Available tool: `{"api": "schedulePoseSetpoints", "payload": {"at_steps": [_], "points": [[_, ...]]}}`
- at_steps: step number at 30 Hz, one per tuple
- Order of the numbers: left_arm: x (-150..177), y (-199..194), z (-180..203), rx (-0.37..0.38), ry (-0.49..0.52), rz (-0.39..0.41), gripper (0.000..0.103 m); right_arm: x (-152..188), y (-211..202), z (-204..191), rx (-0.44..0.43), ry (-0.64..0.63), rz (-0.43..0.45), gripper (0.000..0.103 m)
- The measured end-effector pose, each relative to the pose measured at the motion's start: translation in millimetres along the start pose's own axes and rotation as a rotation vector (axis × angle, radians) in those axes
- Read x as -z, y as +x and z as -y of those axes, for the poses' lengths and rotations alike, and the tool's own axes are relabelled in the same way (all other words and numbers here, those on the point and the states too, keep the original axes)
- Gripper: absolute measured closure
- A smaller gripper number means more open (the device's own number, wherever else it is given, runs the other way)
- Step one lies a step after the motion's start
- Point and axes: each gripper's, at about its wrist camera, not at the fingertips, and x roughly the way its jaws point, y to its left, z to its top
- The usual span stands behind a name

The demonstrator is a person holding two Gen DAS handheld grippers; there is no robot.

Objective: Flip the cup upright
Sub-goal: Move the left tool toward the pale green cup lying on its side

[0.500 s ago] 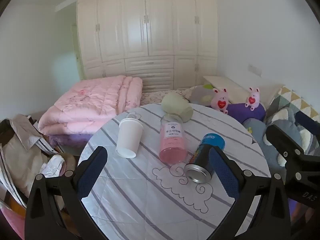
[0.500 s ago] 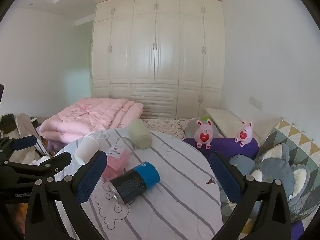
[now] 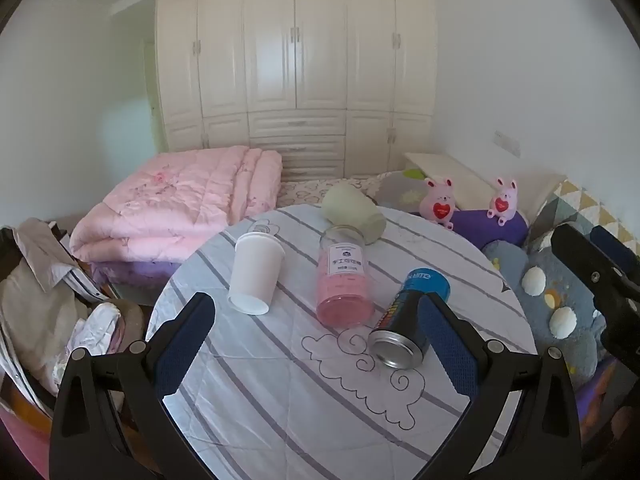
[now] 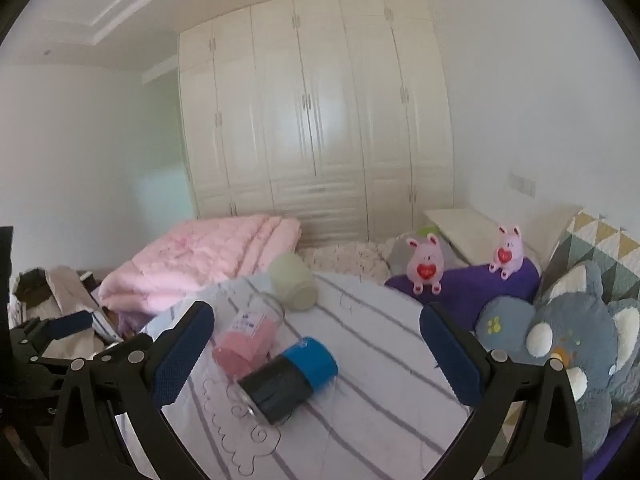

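A white paper cup [image 3: 256, 274] lies tilted on the round striped table [image 3: 280, 400], its base toward me. A pale green cup [image 3: 354, 213] lies on its side at the table's far edge; it also shows in the right wrist view [image 4: 292, 282]. A clear jar with pink filling [image 3: 345, 280] and a blue and black can [image 3: 412, 316] lie on their sides. My left gripper [image 3: 316, 344] is open and empty, short of the objects. My right gripper [image 4: 316, 352] is open and empty, with the can [image 4: 290, 378] between its fingers' line of sight.
A folded pink quilt [image 3: 180, 204] lies on the bed beyond the table. Two pink plush toys [image 3: 440, 202] sit on a purple cushion at right. A grey plush cushion [image 3: 560, 304] is by the table's right edge. Clothes [image 3: 36, 280] pile at left.
Both views have shifted only slightly. No object on the table has moved, and both grippers stay open.
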Motion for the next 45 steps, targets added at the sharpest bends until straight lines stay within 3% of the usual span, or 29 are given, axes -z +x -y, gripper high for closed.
{"api": "schedulePoseSetpoints", "payload": {"at_steps": [8, 14, 45], "points": [[1.4, 4.2, -3.6, 0.01, -0.016, -0.01, 0.0, 1.6, 11.7, 13.1, 0.001, 0.081, -0.059, 0.0], [1.5, 8.6, -5.6, 0.021, -0.026, -0.02, 0.0, 3.2, 14.5, 8.7, -0.029, 0.072, -0.088, 0.0], [9.0, 16.3, -12.9, 0.025, -0.031, -0.038, 0.0, 7.0, 25.8, -2.7, 0.013, -0.018, -0.143, 0.0]]}}
